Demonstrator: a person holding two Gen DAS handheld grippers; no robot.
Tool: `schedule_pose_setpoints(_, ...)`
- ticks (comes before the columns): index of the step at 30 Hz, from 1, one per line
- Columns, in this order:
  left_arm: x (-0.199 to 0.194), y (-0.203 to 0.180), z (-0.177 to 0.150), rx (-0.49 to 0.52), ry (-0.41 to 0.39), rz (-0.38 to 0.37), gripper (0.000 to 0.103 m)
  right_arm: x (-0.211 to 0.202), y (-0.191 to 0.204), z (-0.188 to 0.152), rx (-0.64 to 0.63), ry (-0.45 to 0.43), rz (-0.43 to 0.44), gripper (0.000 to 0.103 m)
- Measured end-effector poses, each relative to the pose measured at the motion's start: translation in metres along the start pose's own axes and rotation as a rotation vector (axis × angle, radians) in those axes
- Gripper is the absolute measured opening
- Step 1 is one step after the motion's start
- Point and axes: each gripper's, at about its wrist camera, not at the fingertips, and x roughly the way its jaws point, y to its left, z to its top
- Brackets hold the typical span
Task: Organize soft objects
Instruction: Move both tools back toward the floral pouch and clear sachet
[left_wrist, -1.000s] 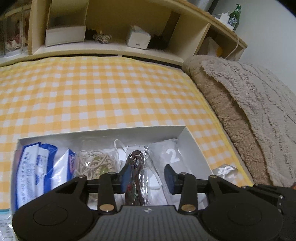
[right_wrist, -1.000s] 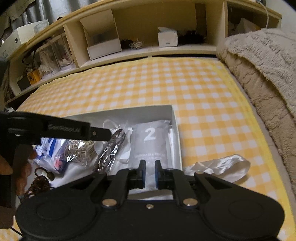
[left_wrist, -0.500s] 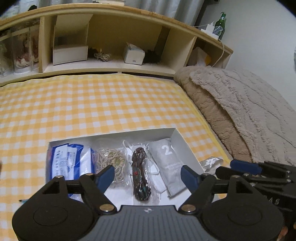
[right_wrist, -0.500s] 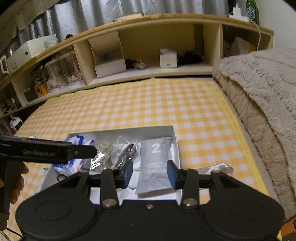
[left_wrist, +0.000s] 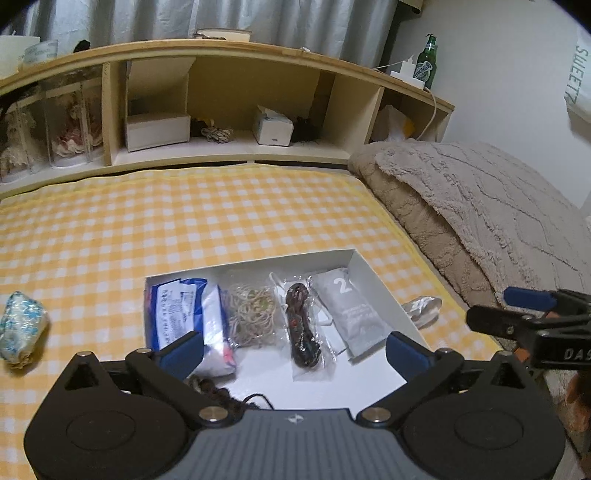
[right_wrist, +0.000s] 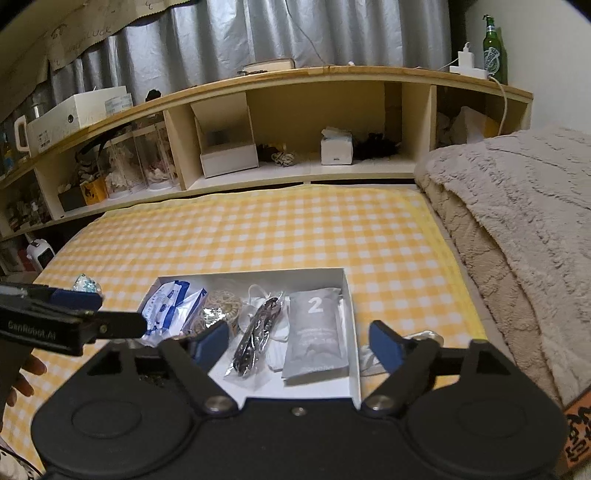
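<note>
Yellow check bedsheet (left_wrist: 221, 221), white box (left_wrist: 373, 280) near edge hidden by claws, left claw (left_wrist: 295, 350) & right claw (right_wrist: 297, 341) both released.

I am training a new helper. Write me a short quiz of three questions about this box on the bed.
1. True or false: the left gripper and the right gripper are both open.
2. Which number is on the grey pouch in the white box?
3. The crumpled clear wrapper lies: A) inside the box, B) outside it on the checked sheet.

Key: 1 true; 2 the number 2; 3 B.
</note>
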Motion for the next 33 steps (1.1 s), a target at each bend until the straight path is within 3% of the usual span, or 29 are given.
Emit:
schedule_pose_setpoints(3, -0.010, 0.002, -0.005, 0.009, -0.017, 0.008, 0.103, -0.009, 0.001, -0.002, 0.007, -0.005, -0.007, 0.100)
schedule_pose_setpoints(6, -0.018, 0.004, -0.009, -0.002, -0.032, -0.001, 0.103, -0.015, 0.004, -0.006, 0.002, -0.006, -0.012, 0.103)
schedule_pose_setpoints(11, -0.030, 0.008, -0.016, -0.012, -0.045, -0.024, 0.103, -0.021, 0.011, -0.012, -0.014, -0.007, -0.030, 0.103)
schedule_pose_setpoints(19, -0.048, 0.025, -0.019, -0.018, -0.071, 0.005, 0.103, -0.025, 0.024, -0.009, -0.046, -0.023, -0.042, 0.103)
schedule_pose_setpoints(33, -0.087, 0.103, -0.020, -0.061, -0.114, 0.110, 0.103, -0.025, 0.057, 0.004, -0.103, -0.024, -0.034, 0.103)
